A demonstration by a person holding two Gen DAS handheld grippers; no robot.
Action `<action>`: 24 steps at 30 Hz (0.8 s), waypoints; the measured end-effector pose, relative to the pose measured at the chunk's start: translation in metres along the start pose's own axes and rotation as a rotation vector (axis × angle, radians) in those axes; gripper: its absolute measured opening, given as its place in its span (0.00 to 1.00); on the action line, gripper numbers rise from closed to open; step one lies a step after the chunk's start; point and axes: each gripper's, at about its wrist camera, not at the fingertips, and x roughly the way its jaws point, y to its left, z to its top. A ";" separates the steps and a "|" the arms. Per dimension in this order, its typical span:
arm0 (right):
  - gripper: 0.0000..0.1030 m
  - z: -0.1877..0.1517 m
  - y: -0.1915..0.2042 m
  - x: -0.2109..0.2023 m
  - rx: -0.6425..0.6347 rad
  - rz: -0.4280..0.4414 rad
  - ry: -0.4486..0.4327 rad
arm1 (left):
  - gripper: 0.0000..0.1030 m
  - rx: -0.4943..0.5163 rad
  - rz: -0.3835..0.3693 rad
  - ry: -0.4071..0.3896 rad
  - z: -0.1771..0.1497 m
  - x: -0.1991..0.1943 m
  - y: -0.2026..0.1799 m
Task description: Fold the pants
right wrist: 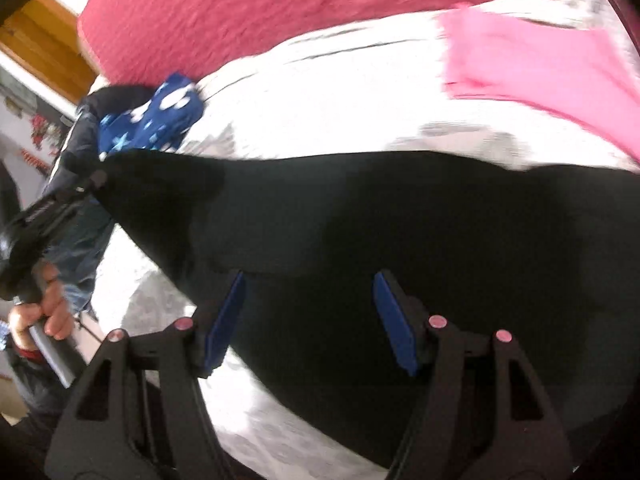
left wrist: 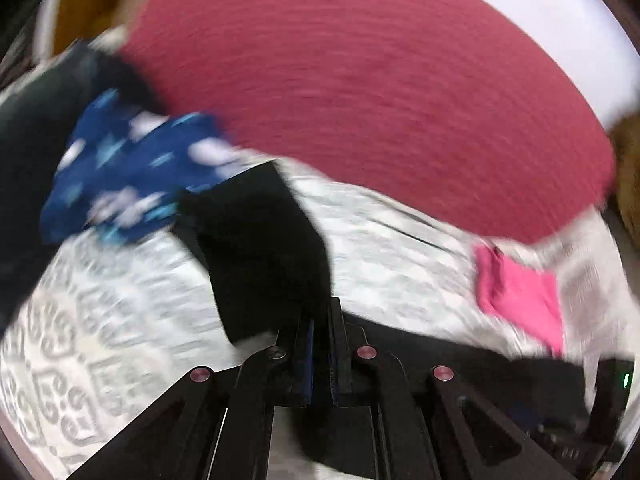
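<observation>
Pants, black, lie stretched across the patterned white bedspread, their long axis running side to side in the right wrist view. The left gripper has its fingers pressed together on a corner of the pants, lifting it off the bedspread. The right gripper hovers over the pants with fingers spread apart. A blue starred cloth and a pink cloth lie farther off, before a red blanket.

Grey-patterned white bedspread, red headboard, wooden furniture beyond.
</observation>
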 end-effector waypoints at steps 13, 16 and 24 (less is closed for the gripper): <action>0.65 -0.043 -0.094 -0.041 0.221 0.019 -0.043 | 0.07 0.360 -0.151 0.318 -0.112 0.080 -0.166; 0.65 -0.043 -0.099 -0.038 0.232 0.036 -0.039 | 0.11 0.328 -0.220 0.311 -0.104 0.059 -0.151; 0.76 -0.013 -0.092 -0.003 0.255 0.174 0.040 | 0.51 0.225 -0.115 0.166 -0.097 0.010 -0.067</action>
